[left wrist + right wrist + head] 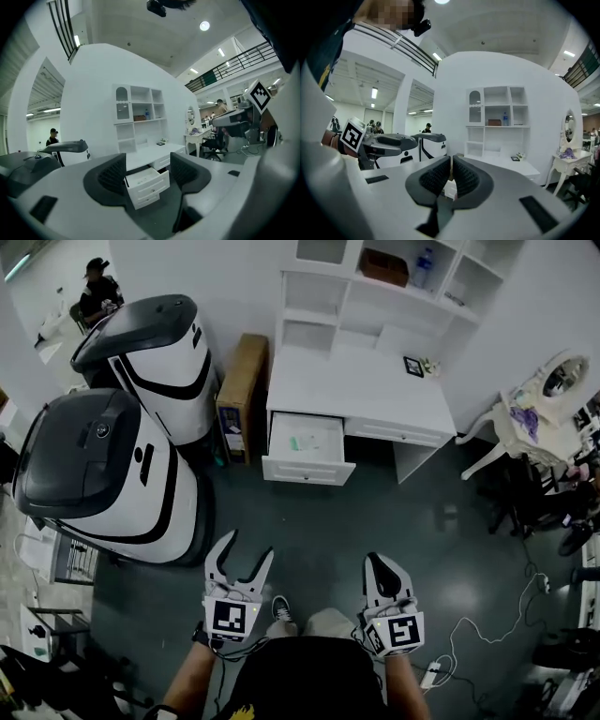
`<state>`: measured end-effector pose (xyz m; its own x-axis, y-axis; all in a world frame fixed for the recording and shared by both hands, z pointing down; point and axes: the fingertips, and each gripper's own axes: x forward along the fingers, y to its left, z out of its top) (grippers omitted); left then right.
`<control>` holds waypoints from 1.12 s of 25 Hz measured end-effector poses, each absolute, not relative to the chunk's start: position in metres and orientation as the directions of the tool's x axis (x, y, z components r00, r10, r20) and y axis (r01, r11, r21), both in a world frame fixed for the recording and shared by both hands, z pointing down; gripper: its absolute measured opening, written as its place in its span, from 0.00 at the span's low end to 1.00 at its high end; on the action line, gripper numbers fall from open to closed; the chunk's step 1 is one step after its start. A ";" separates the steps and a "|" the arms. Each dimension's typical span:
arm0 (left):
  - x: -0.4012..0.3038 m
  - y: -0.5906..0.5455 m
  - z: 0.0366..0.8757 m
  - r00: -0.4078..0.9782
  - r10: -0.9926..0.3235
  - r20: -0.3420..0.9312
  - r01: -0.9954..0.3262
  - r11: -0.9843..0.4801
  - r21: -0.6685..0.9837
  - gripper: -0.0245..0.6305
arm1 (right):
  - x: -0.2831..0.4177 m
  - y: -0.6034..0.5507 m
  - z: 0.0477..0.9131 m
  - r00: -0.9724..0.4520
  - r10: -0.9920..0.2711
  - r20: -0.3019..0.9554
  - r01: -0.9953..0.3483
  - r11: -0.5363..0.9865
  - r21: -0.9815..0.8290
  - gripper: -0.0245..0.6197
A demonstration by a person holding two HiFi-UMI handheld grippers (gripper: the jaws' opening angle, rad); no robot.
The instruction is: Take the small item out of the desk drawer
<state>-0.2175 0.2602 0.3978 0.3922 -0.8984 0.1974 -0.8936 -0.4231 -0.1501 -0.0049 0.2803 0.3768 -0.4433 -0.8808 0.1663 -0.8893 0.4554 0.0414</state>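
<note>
A white desk [375, 390] stands ahead of me with its left drawer [307, 448] pulled open. A small pale green item [298, 441] lies inside the drawer. My left gripper [249, 547] is held low over the floor, well short of the desk, open and empty. In the left gripper view, the open drawer [146, 183] shows through the gap between its jaws [147, 176]. My right gripper [380, 563] hangs beside it, shut with nothing held. In the right gripper view, its pads [451, 176] meet in front of the desk [520, 165].
Two large white and black machines [103, 474] [155, 352] stand to the left of the desk, with a cardboard box [242, 390] between them and it. A white shelf unit [375, 287] rises behind the desk. A white side table [525, 427], chairs and floor cables [487, 634] are at the right.
</note>
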 end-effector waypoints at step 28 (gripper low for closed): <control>-0.111 -0.168 0.545 0.442 -0.697 0.565 -0.821 -0.567 -0.058 0.62 | 0.050 -0.167 0.490 -0.570 -0.726 0.386 -0.822 0.506 -0.261 0.64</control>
